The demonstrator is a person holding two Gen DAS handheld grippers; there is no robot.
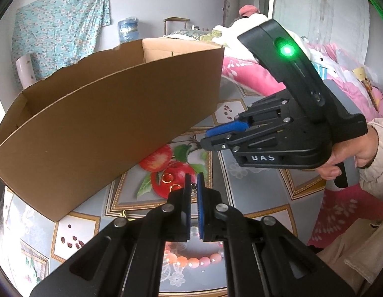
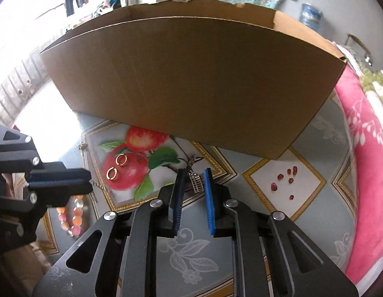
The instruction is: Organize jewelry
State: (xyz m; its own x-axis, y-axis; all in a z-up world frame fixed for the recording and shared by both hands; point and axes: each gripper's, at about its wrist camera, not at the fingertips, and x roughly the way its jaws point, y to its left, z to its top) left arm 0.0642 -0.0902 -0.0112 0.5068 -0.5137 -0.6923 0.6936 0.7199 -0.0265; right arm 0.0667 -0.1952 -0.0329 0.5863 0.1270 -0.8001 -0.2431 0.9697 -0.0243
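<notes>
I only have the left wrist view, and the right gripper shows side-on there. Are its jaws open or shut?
Observer: Open. In the right wrist view the right gripper has its pads well apart.
Operator: Anything between them?
Observer: A small silver ladder-shaped charm shows in the gap, touching neither pad as far as I can tell.
Operator: And my left gripper's catch?
Observer: From that side, the left gripper is shut on a thin chain that trails out from its tips.
</notes>
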